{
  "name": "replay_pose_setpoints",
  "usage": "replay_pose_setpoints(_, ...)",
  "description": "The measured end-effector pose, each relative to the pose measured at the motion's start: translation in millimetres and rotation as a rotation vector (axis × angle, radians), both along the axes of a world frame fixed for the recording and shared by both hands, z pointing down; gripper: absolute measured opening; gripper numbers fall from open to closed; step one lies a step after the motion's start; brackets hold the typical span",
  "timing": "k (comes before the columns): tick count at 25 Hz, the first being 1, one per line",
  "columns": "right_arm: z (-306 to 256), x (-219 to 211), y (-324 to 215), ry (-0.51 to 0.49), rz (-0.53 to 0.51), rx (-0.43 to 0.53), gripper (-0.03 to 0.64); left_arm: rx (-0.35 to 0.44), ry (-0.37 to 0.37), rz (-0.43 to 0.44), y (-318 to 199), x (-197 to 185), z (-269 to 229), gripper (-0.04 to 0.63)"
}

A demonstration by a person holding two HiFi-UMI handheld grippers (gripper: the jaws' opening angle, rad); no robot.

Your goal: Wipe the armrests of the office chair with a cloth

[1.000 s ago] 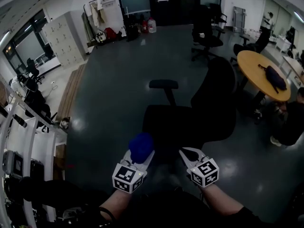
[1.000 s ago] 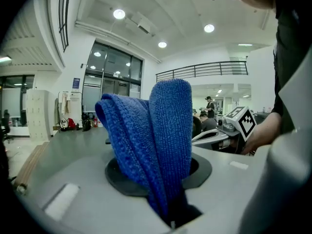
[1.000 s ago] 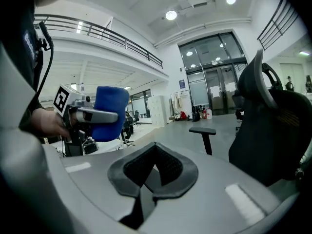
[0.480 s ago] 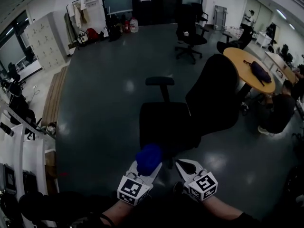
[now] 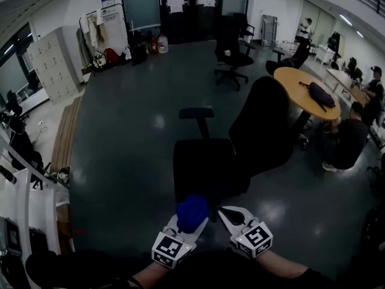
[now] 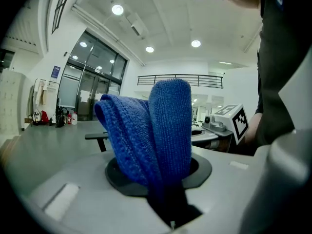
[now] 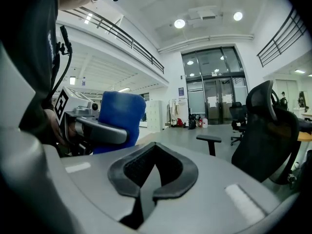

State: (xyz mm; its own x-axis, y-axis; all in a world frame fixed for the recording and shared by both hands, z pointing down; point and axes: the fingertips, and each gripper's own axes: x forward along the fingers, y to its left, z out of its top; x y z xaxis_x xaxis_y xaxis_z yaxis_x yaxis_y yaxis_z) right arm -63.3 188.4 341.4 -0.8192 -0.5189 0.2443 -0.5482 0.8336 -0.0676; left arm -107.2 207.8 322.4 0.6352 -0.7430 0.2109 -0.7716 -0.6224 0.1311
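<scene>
A smooth, glossy grey floor [image 5: 126, 161] fills most of the head view. On it stands the black office chair [image 5: 267, 125], with a tall curved back and a broad, squarish seat. Behind it is a round wooden desk [image 5: 301, 80]. One flat, padded armrest [image 5: 196, 113] rises on a thin post at the chair's far side. The left claw [image 5: 183, 227] is clenched on a blue cloth [image 6: 156, 130] (thick, nubbly terry, folded into fat upright loops), held low in front of the seat and well apart from that armrest. Just beside it, the right claw [image 7: 148, 179] is pressed closed with nothing in it. Its dark, ribbed pads [image 7: 170, 189] meet in a seam below a diamond-shaped hollow.
</scene>
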Motion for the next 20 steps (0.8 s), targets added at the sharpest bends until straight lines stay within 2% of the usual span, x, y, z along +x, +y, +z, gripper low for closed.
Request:
replay_pose_setpoints(8,0.8,17.7,1.8,-0.015,-0.013,0.0,0.003,0.01,-0.023,0.012,2.0,23.2,-3.9,0.14)
replay_pose_setpoints(20,0.2,27.6,7.4,-0.016,-0.016,-0.003,0.003,0.021,-0.052,0.024,9.2,36.4,-9.9,0.14)
